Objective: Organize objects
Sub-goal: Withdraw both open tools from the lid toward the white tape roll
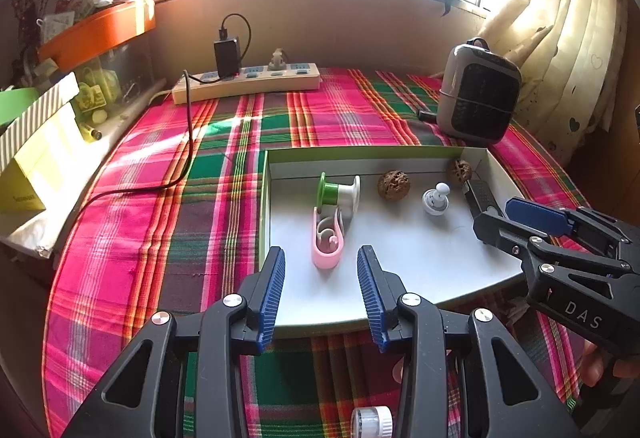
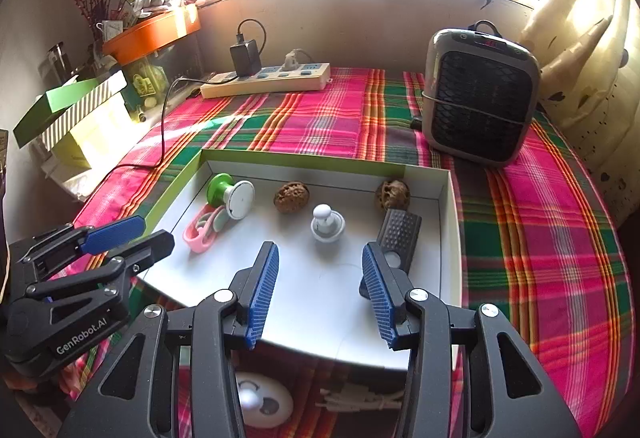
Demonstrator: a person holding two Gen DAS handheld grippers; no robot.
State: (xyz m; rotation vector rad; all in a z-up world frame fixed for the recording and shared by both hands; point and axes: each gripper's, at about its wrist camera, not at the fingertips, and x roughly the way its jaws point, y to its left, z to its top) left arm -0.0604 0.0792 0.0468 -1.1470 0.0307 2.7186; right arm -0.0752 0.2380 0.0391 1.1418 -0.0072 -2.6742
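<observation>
A shallow white box with green outer walls (image 1: 266, 174) (image 2: 451, 206) lies on the plaid cloth. In it are a green and white spool (image 1: 338, 192) (image 2: 232, 196), a pink clip (image 1: 328, 238) (image 2: 202, 230), two brown walnuts (image 1: 394, 185) (image 2: 291, 197), a small grey knob (image 1: 436, 198) (image 2: 328, 224) and a black textured piece (image 1: 482, 198) (image 2: 398, 234). My left gripper (image 1: 321, 294) is open and empty over the box's near left edge. My right gripper (image 2: 319, 294) is open and empty over the box's near side.
A power strip (image 1: 248, 82) (image 2: 266, 80) with a black charger and cable lies at the back. A grey heater (image 1: 478, 92) (image 2: 480, 96) stands back right. Boxes and an orange tray (image 1: 100, 32) crowd the left. A white round object (image 2: 262, 402) and a small white jar (image 1: 372, 422) lie on the near cloth.
</observation>
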